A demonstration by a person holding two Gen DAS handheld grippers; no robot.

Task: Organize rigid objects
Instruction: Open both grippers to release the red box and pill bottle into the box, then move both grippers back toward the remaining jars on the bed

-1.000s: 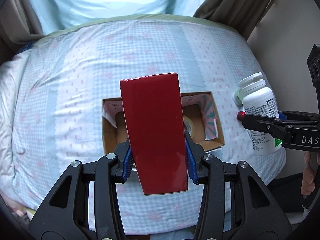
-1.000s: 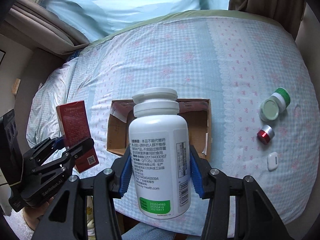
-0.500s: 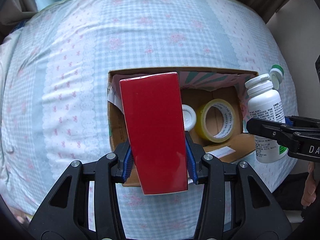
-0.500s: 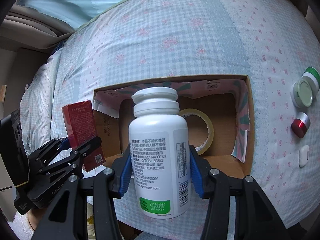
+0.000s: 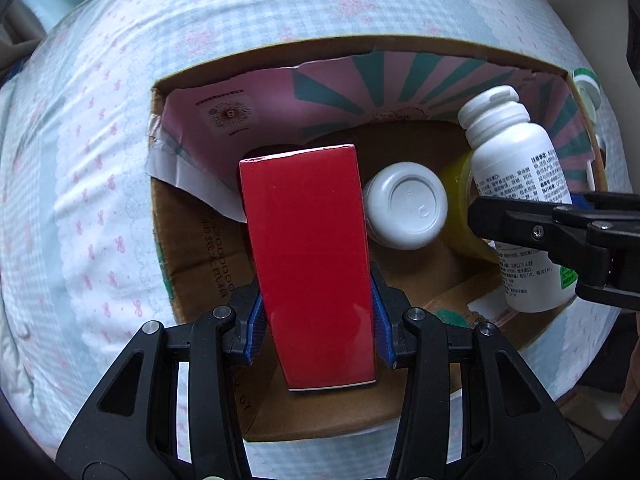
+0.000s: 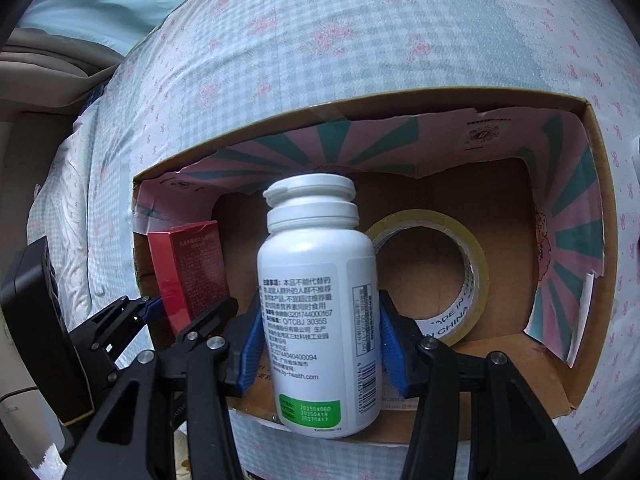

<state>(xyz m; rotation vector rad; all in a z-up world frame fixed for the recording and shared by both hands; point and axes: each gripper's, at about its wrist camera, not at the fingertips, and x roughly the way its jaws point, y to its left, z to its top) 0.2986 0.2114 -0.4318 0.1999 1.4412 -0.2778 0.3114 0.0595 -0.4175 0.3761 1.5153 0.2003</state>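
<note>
My left gripper (image 5: 316, 320) is shut on a tall red box (image 5: 308, 256) and holds it over the left part of an open cardboard box (image 5: 188, 240). My right gripper (image 6: 320, 344) is shut on a white pill bottle (image 6: 320, 304) over the same cardboard box (image 6: 592, 264). In the left wrist view the pill bottle (image 5: 516, 172) hangs at the box's right side. In the right wrist view the red box (image 6: 188, 268) is at the left. Inside lie a white-capped bottle (image 5: 404, 204) and a roll of clear tape (image 6: 444, 272).
The cardboard box sits on a bed with a blue checked, pink-flowered cover (image 5: 80, 184). A small green-and-white jar (image 5: 588, 92) lies on the cover beyond the box's right wall. A pale blue pillow (image 6: 92, 4) is at the bed's far end.
Both grippers have come down and closer to the cardboard box, which now fills both views. The red box and the pill bottle now hang over the box's opening.
</note>
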